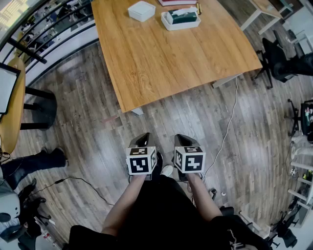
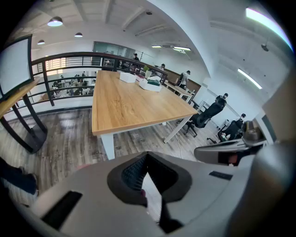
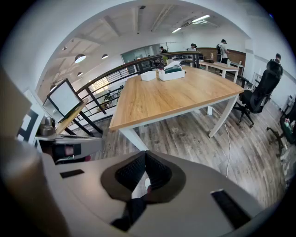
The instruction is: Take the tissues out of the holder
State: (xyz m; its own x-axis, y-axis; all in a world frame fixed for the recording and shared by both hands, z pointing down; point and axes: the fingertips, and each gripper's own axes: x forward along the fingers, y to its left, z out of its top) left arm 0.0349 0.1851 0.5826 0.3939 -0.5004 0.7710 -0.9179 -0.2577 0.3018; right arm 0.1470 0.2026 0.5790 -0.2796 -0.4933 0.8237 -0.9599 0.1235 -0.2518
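Observation:
The tissue holder (image 1: pixel 181 18) is a white tray with a dark green tissue pack in it. It stands near the far end of the wooden table (image 1: pixel 166 53) and also shows small in the left gripper view (image 2: pixel 149 84) and the right gripper view (image 3: pixel 171 72). Both grippers hang side by side over the floor, close to the person's body and well short of the table. My left gripper (image 1: pixel 143 138) (image 2: pixel 147 155) is shut with nothing in it. My right gripper (image 1: pixel 183 139) (image 3: pixel 145 153) is shut and empty too.
A white box (image 1: pixel 141 10) sits left of the holder. A cable (image 1: pixel 226 136) runs across the wood floor from the table's right leg. Office chairs (image 1: pixel 279 58) stand at the right, a railing (image 1: pixel 44 34) and a side table (image 1: pixel 12 102) at the left.

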